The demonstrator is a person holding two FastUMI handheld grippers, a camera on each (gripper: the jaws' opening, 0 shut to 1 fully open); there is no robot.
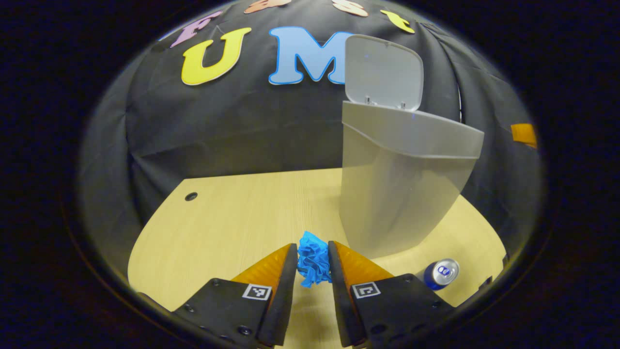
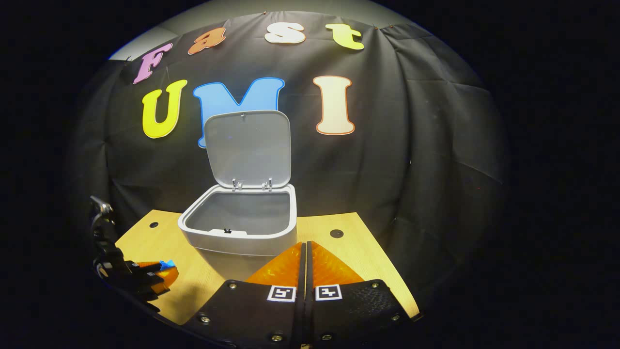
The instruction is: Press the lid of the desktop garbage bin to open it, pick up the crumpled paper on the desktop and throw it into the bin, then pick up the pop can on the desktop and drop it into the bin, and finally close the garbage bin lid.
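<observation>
My left hand-held gripper [image 1: 313, 259] grips the crumpled blue paper ball [image 1: 313, 259], both fingers pressing on its sides, low over the pale wooden worktop [image 1: 232, 218]. Just beyond it and slightly to the right stands the grey plastic desktop bin [image 1: 397, 194], its hinged grey lid [image 1: 382, 72] swung up and standing open against the black cloth wall. A blue and silver pop can [image 1: 441, 274] lies on its side on the worktop near the bin's base, to the right of my left hand-held gripper.

My right hand-held gripper [image 2: 305, 257] is clenched with nothing between its fingers, which meet edge to edge. It sits in front of the bin [image 2: 242, 232] and looks down into its open mouth. In the right gripper view my left hand-held gripper [image 2: 155, 274] appears at the far left, low over the worktop [image 2: 358, 252], with a bit of the blue paper [image 2: 167, 263] showing at its tips.
</observation>
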